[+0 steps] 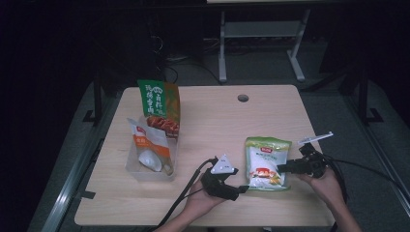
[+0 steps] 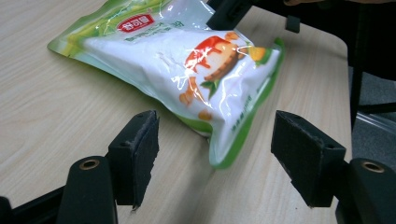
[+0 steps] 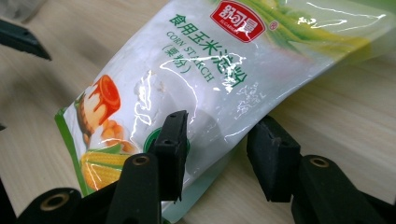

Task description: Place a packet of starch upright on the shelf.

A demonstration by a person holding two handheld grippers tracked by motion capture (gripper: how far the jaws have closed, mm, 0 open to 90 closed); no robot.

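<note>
A corn starch bag [image 1: 266, 162], white with green edges and a pudding picture, lies right of the table's middle. My right gripper [image 1: 283, 167] reaches it from the right. In the right gripper view the right gripper [image 3: 223, 120] has its jaws closed on the bag's [image 3: 196, 70] side edge, one pad on top and one beneath. My left gripper [image 1: 243, 189] sits at the bag's near left corner. In the left gripper view the left gripper [image 2: 215, 119] is open, and the bag's [image 2: 187, 65] bottom corner points into the gap without touching either pad.
A clear plastic bin [image 1: 138, 171] at the left holds an upright green and orange bag [image 1: 159, 104] and a white and orange bag [image 1: 150, 145]. A cable hole [image 1: 243, 98] sits near the table's far edge. Bare wood lies between bin and bag.
</note>
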